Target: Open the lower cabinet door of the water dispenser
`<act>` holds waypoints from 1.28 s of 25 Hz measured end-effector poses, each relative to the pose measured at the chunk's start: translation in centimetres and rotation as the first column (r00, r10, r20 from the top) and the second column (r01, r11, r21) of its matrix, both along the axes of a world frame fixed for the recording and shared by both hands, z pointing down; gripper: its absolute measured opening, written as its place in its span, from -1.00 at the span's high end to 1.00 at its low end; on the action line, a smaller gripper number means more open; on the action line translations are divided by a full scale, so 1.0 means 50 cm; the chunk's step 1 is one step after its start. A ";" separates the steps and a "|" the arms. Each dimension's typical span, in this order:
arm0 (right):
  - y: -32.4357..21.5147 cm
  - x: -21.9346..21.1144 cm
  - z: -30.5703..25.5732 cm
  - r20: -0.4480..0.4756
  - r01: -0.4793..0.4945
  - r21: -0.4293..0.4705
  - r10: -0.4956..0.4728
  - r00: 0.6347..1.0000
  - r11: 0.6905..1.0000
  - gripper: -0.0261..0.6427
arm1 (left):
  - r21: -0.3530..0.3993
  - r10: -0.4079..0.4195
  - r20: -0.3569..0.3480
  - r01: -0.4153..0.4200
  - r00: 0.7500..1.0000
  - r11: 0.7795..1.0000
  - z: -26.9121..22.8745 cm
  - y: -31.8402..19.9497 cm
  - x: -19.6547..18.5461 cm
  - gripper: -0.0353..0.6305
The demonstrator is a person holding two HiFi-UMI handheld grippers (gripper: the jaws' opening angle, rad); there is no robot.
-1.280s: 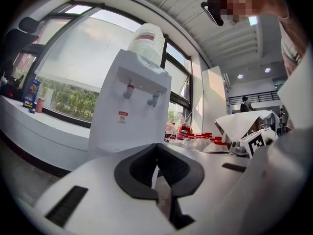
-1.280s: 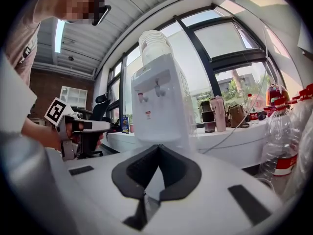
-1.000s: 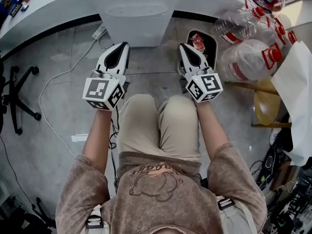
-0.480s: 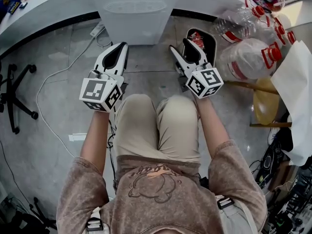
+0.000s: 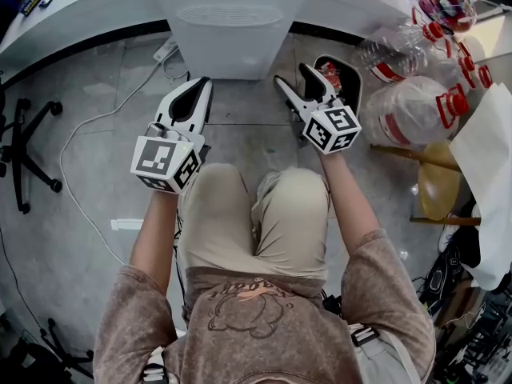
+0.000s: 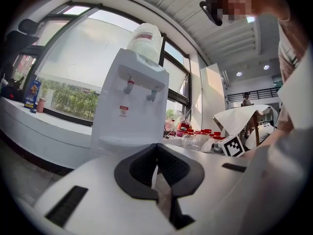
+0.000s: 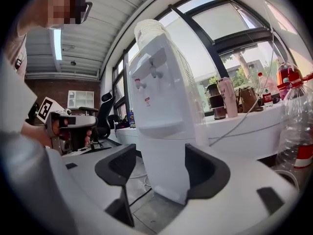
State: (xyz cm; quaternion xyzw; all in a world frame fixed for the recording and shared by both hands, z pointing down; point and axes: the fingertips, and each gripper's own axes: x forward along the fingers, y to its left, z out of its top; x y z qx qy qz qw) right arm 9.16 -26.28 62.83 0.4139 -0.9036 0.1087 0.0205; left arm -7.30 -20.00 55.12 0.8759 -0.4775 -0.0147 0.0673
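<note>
The white water dispenser (image 5: 234, 24) stands on the floor straight ahead, a bottle on top; its lower cabinet door (image 7: 164, 165) looks closed. In the head view my left gripper (image 5: 199, 83) points at the dispenser from the left, about a hand's length short of it. Its jaws meet, shut on nothing, as the left gripper view (image 6: 156, 150) shows. My right gripper (image 5: 294, 75) is level with it on the right, jaws opening wide. In the right gripper view (image 7: 159, 166) only the distant dispenser front shows between them, untouched.
A power strip with a white cable (image 5: 163, 51) lies left of the dispenser. A black bin (image 5: 342, 74) and several large water bottles (image 5: 410, 106) crowd the right side. An office chair base (image 5: 26, 149) stands far left, a yellow stool (image 5: 436, 184) far right.
My right gripper's jaws went from shut to wide apart, and it shifted forward and slightly left towards the dispenser. The left gripper stayed put.
</note>
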 end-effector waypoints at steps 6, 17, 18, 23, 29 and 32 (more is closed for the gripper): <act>-0.073 -0.004 0.032 -0.039 0.007 -0.001 -0.007 0.999 1.000 0.01 | -0.006 -0.002 0.012 0.002 1.000 1.000 0.009 0.006 0.004 0.84; -0.193 -0.001 0.117 -0.113 -0.004 -0.040 -0.001 0.994 0.999 0.01 | -0.006 -0.016 0.032 0.016 0.999 1.000 0.023 -0.011 0.006 0.84; -0.203 -0.003 0.121 -0.118 -0.003 -0.042 -0.002 0.993 0.999 0.01 | -0.007 -0.019 0.034 0.019 0.999 1.000 0.024 -0.014 0.004 0.84; -0.239 -0.013 0.140 -0.139 0.009 -0.050 -0.016 0.990 0.999 0.02 | -0.018 -0.032 0.047 0.033 0.998 0.999 0.034 -0.021 -0.005 0.84; -0.278 -0.018 0.160 -0.138 0.009 -0.068 -0.018 0.990 0.998 0.02 | -0.030 -0.047 0.049 0.049 0.998 0.998 0.047 -0.024 -0.015 0.84; -0.292 -0.023 0.168 -0.148 0.018 -0.076 -0.029 0.989 0.997 0.03 | -0.036 -0.051 0.050 0.053 0.997 0.998 0.053 -0.023 -0.024 0.84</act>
